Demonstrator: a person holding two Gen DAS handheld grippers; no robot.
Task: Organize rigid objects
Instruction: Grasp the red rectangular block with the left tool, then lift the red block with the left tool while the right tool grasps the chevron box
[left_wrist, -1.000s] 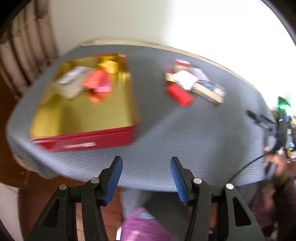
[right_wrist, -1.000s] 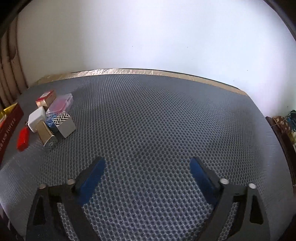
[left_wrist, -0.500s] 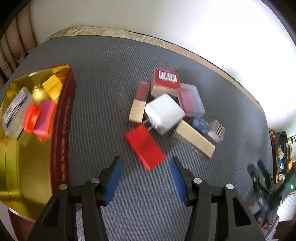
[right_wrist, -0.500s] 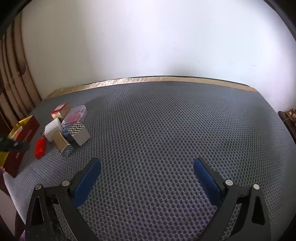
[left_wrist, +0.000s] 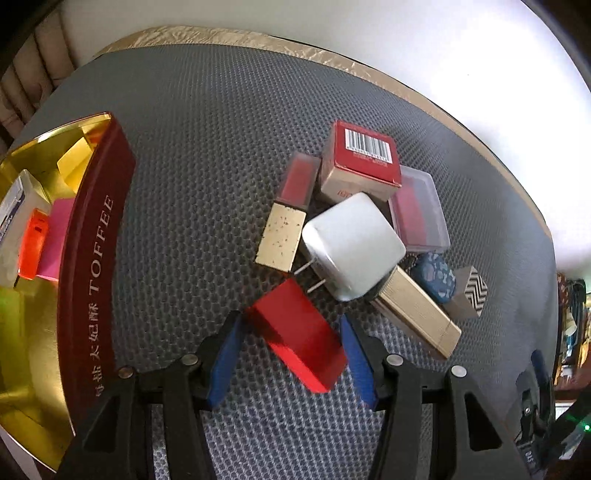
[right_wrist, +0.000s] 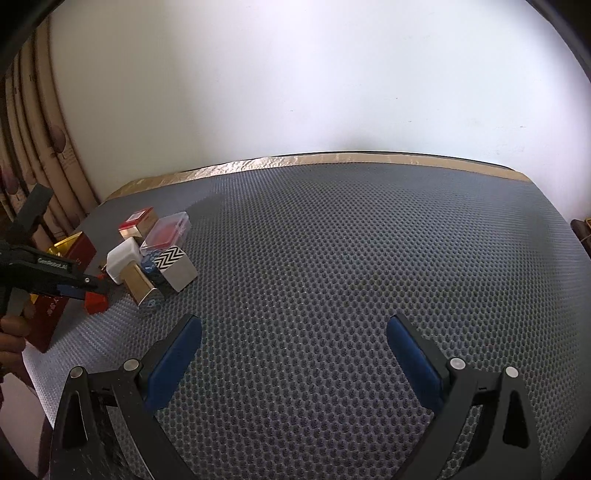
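On the grey honeycomb-mat table (left_wrist: 207, 155), the flat red rectangular block (left_wrist: 297, 338) lies between the left gripper's (left_wrist: 291, 354) parted jaws, unpressed. A white plug cube (left_wrist: 352, 245) and gold bar (left_wrist: 419, 314) crowd just behind; the red-walled gold tin (left_wrist: 92, 258) sits leftward. The right gripper (right_wrist: 295, 356) gapes wide over bare mat.

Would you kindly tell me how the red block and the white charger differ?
The red block is a flat slab; the white charger is a rounded cube with prongs. The block lies apart between the left tongs; the charger rests atop the pile. Both sit outside the tin.
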